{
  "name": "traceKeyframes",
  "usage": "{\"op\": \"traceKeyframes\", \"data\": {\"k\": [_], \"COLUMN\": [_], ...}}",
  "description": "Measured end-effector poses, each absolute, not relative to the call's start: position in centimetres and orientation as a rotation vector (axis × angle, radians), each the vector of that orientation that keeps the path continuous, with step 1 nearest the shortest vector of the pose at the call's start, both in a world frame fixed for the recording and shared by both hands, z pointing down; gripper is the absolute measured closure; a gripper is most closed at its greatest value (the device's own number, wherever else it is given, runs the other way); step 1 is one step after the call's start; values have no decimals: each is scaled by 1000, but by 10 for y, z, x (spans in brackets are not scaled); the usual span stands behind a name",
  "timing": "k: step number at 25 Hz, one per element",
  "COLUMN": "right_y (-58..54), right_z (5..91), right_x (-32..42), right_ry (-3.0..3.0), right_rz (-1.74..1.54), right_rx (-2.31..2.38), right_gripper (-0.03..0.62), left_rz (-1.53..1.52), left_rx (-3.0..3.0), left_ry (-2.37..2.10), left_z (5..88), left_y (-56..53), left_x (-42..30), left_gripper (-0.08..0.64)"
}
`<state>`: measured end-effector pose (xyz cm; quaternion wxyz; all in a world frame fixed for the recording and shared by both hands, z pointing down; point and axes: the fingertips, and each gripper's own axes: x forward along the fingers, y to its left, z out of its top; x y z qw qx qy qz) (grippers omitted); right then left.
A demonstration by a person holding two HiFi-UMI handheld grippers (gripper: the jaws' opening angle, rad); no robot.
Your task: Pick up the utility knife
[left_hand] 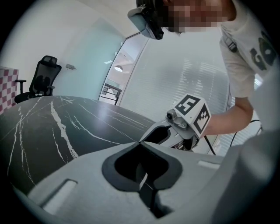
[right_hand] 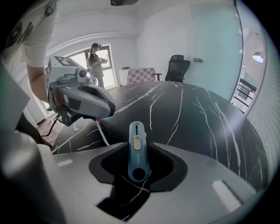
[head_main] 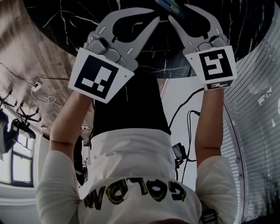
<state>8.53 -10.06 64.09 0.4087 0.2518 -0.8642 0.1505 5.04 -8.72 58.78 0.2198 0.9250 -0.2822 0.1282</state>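
**A:** Where is the utility knife (right_hand: 137,151) relative to the right gripper (head_main: 178,12)?

**B:** It lies flat on the black table (right_hand: 197,113), right between the jaws and lengthwise along them. The end with the hole is nearest the gripper's body, and the slider end reaches out past the tips. The jaws are spread and gripping nothing, and I can see a narrow gap on each side of the handle.

**A:** So what could spoil the pick?

**B:** Mostly how low the knife is. It's thin and flat against the table, so if the pads close too high they'd pinch its top edges and it could squirt out forward. If they come in too low, the jaw tips may scrape the table before they grip.

**A:** What about the table surface?

**B:** It looks polished. If one pad touches first, I'd expect the knife to skate sideways or twist instead of centring.

**A:** Any other risks?

**B:** The slider faces up, clear of the pads. If the knife twisted in the grip, though, a pad could nudge it and push the blade out.

**A:** And the left gripper (left_hand: 140,143)?

**B:** It's clenched shut on nothing and sits near the right gripper, ahead of it and to its left. If it drifts inward it could bump the knife's far end.
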Motion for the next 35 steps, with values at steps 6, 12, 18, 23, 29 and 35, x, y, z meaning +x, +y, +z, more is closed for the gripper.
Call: {"op": "traceKeyframes", "data": {"k": [6,12,18,23,29,35], "right_y": [-97,-94,-94,-82,-76,-75], "right_z": [653,626,576,554,511,452], "right_x": [86,81,81,80,73,64], "right_ry": [-2157,-2197,-2240,-2234,-2271,-2331], "right_rz": [373,369,345,345,312,235], "right_rx": [625,677,761,761,797,851], "right_gripper": [454,454,459,463,463,463], "left_rz": [362,355,315,302,303,302], "left_rx": [2569,2583,2580,2515,2526,2559], "left_ry": [-782,-810,-872,-913,-924,-958], "left_z": [591,572,536,516,486,447], "left_y": [-83,-83,-80,-67,-57,-55], "left_x": [50,44,34,25,21,12], "left_gripper": [557,557,557,557,557,557]}}
